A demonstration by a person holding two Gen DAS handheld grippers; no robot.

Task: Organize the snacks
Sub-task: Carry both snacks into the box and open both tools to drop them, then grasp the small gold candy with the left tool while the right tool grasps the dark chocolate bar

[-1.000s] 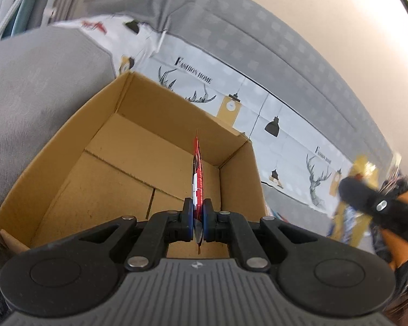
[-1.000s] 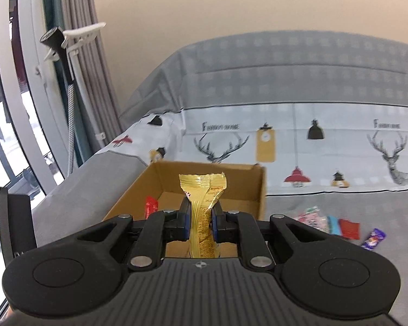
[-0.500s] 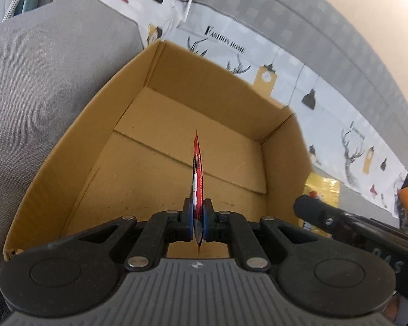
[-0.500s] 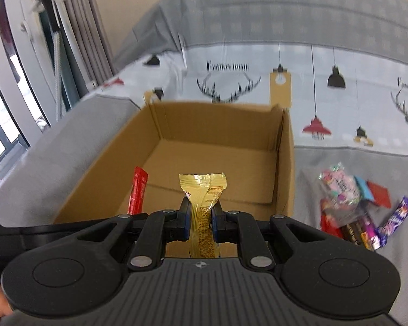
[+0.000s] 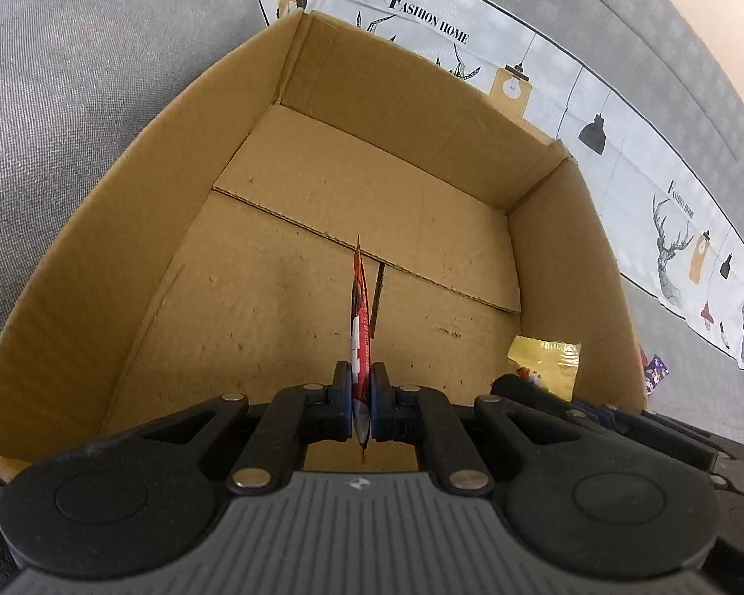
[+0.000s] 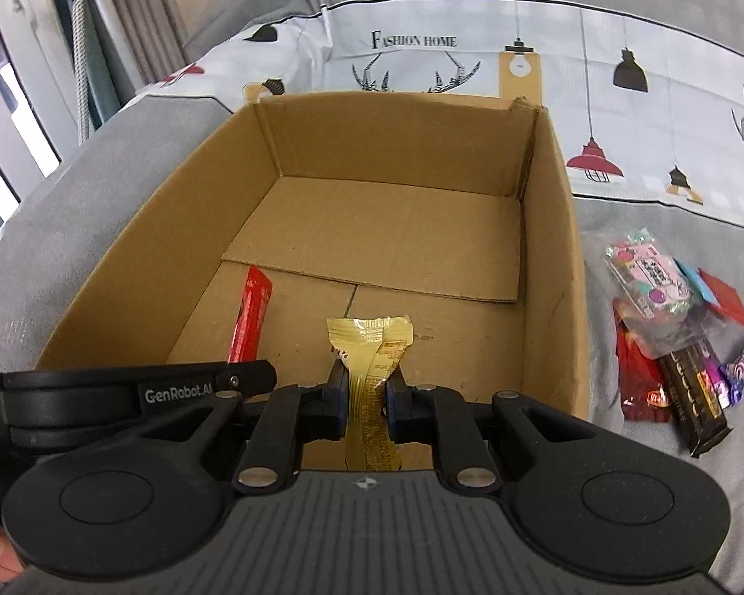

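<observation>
An open cardboard box sits on a grey sofa; no loose snacks show inside it. My left gripper is shut on a thin red snack packet, seen edge-on, held over the box's near end. The red packet also shows in the right wrist view. My right gripper is shut on a yellow snack packet and holds it over the box's near right part. The yellow packet shows in the left wrist view.
A pile of several snack packets lies on the sofa right of the box. A white printed cloth covers the sofa back behind the box. A window frame and curtain stand at far left.
Both grippers have moved forward and down over the box, each still holding its packet. The right gripper has come in beside the left one.
</observation>
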